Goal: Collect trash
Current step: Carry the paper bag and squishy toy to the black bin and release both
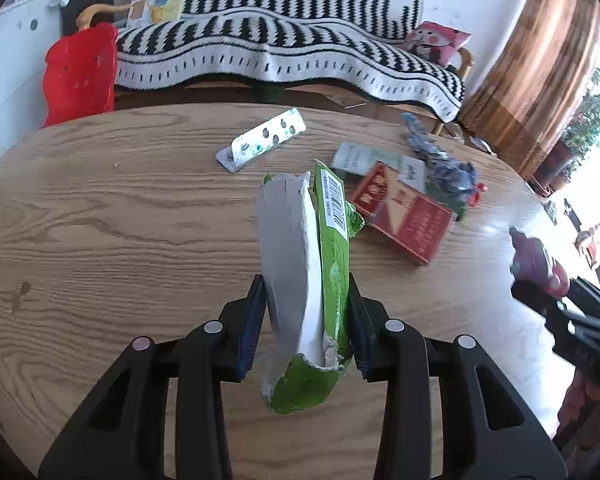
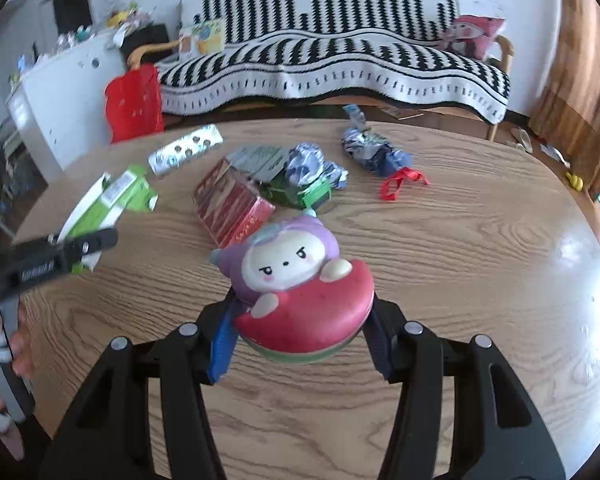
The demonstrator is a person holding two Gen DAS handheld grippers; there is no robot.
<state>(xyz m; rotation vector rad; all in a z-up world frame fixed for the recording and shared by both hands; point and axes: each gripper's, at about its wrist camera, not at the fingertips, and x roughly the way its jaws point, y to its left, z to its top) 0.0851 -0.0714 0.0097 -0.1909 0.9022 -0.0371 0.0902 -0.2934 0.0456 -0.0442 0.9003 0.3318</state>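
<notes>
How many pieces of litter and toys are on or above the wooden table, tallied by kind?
Cardboard boxes: 3 (green carton, red box, green-grey box)
Crumpled wrappers: 2
Blister packs: 1
Red ribbons: 1
Squishy toys: 1
Total: 8

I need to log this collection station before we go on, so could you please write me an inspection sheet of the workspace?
Surface: wooden table, rounded edge, glare at the right.
Job's things: torn green carton held up in the left gripper; red box, blister pack, crumpled wrappers and red ribbon lie on the table.
Clutter: squishy toy held in the right gripper.
Grippers: both shut on their loads, above the table.
Cables: nothing seen.
Surroundings: striped sofa throw, red bag, white cabinet, pink cushion.
</notes>
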